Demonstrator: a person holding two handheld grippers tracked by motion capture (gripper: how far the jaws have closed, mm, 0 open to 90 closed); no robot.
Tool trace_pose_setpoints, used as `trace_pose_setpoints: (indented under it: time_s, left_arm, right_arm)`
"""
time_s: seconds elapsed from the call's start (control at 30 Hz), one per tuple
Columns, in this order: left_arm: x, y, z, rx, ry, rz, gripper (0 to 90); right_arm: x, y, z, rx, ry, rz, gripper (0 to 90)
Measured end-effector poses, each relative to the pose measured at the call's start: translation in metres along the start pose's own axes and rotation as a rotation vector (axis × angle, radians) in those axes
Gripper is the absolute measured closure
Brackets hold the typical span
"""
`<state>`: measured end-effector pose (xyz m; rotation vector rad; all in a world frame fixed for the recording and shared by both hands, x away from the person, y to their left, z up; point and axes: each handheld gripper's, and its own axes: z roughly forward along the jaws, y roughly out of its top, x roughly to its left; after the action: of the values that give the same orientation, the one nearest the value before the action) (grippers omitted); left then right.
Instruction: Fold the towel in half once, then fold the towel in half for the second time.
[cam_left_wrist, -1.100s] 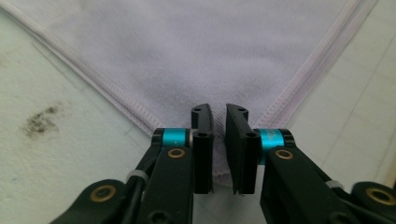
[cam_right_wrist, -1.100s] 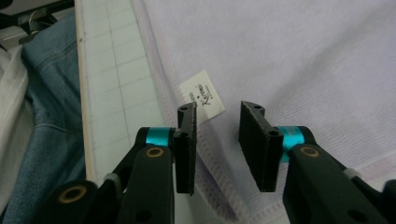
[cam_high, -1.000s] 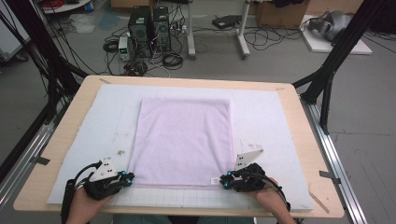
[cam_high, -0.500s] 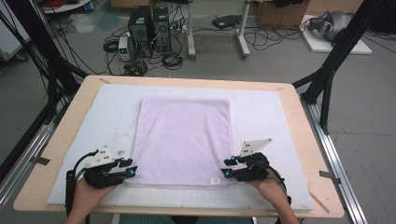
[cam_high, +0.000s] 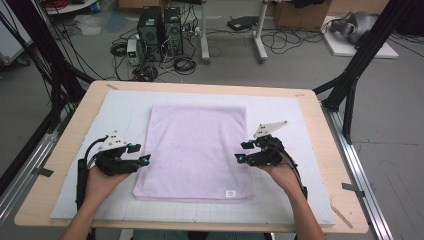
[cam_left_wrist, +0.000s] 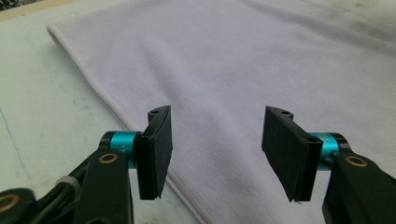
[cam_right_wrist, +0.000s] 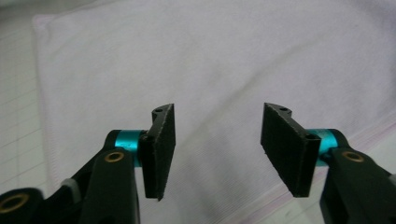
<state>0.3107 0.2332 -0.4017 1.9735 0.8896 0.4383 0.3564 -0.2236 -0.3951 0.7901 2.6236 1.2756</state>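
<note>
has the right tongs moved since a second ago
Yes. The right tongs have gone from the towel's near corner up its right edge toward the far side; their jaws have just been opening, nothing between them.

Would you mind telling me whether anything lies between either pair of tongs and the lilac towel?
Nothing visible does. The left tongs hover open over the towel's left edge and the right tongs open over its right edge, both having just been opening, with nothing between the jaws.
</note>
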Motion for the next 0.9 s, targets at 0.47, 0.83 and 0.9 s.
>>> trace_pose_setpoints:
  time_s: [0.47,0.83,0.9]
  left_arm:
    - [0.008,0.018,0.009,0.01,0.002,0.009,41.9]
    - [0.016,0.021,0.014,0.02,-0.027,-0.021,41.4]
    - [0.019,0.028,0.016,0.037,-0.031,-0.014,41.9]
  right_arm:
    - [-0.012,0.018,0.001,0.004,-0.016,-0.019,42.1]
    - [-0.012,0.02,0.0,0.021,-0.03,-0.032,40.4]
    - [-0.014,0.021,-0.001,0.009,-0.04,-0.028,40.3]
